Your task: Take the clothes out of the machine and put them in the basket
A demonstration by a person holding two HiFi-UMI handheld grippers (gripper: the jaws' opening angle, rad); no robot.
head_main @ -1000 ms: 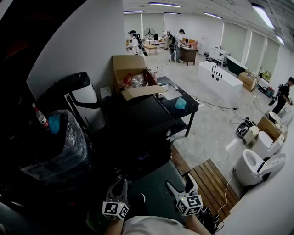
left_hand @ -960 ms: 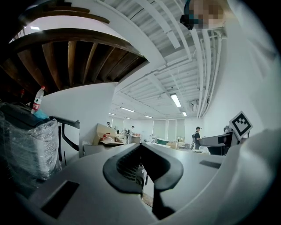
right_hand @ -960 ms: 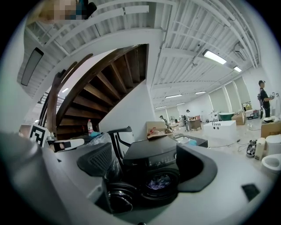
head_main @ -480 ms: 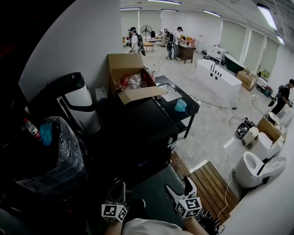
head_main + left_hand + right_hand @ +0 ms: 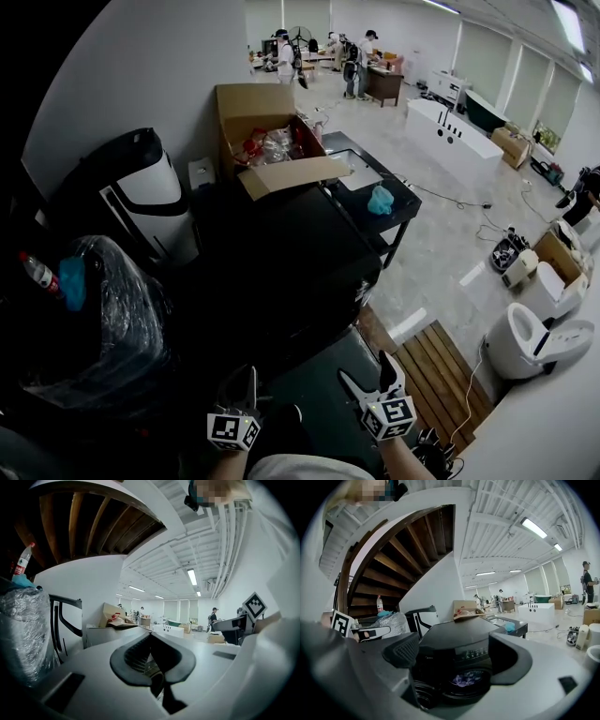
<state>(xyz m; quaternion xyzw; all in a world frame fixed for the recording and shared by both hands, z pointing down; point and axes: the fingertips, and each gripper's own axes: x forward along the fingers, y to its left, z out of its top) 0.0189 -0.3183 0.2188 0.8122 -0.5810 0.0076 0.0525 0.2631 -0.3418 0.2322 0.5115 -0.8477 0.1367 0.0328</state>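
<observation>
Two grippers held low. Left gripper point(image 5: 151, 639) jaws pressed together, empty. Right gripper point(image 5: 457, 651) jaws wide apart, empty, facing dark machine point(image 5: 459, 637). Purple clothes point(image 5: 464, 679) inside drum. Box point(image 5: 267, 141) behind machine.

A white wall point(image 5: 122, 84) rose on the left, and the floor point(image 5: 441, 244) was of pale tiles. Tube lights point(image 5: 533, 527) (long ones) shone on the ceiling point(image 5: 501, 541), and a white bathtub point(image 5: 455, 139) stood near tall windows point(image 5: 487, 64).

No legible text, label or number visible.
</observation>
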